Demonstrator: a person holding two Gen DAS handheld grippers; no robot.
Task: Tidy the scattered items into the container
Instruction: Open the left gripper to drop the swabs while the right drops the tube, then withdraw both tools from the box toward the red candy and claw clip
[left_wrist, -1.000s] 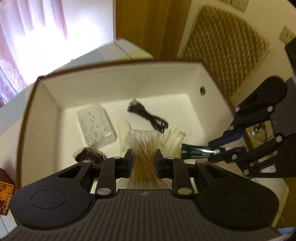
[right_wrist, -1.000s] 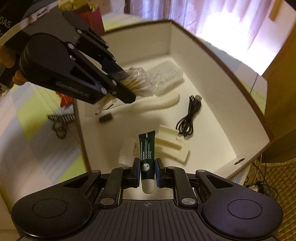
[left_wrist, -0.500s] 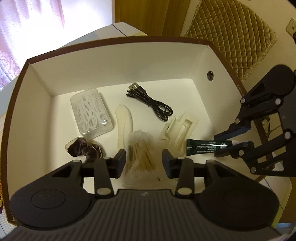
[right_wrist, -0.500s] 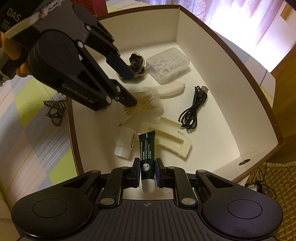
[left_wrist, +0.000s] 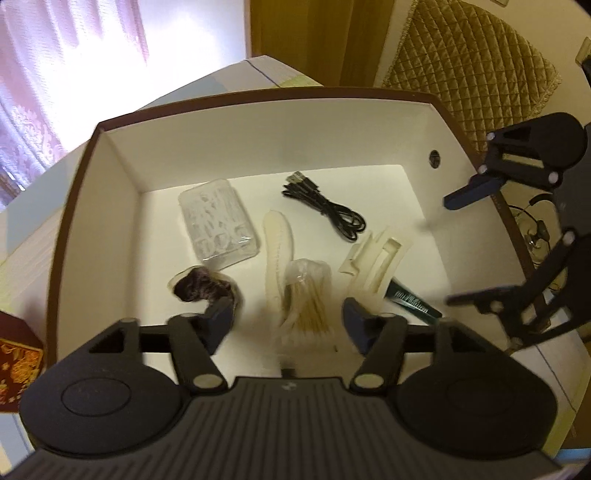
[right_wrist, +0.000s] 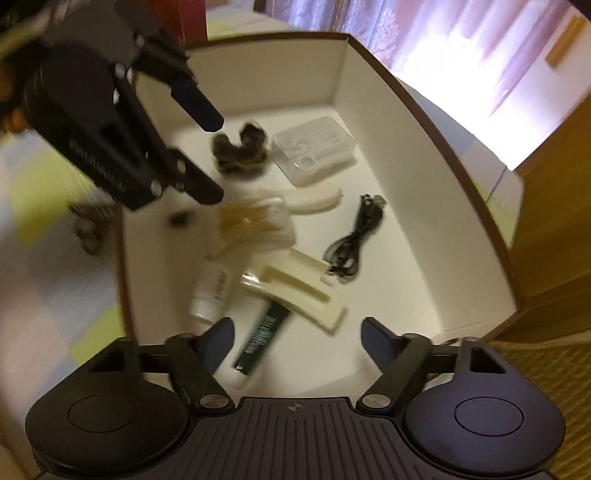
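Both grippers hang over a white-lined box with their jaws spread wide and nothing between them. Below the left gripper a clear packet of cotton swabs lies on the box floor; under the right gripper a dark green tube rests partly tucked beneath a cream plastic tray. Also inside are a black cable, a clear plastic case, a cream curved piece, a dark hair scrunchie and a small white bottle. Most of the tidying appears done. In the right wrist view a dark, blurred object lies on the checked cloth outside the box's brown rim, seemingly one item left to collect; what it is cannot be told.
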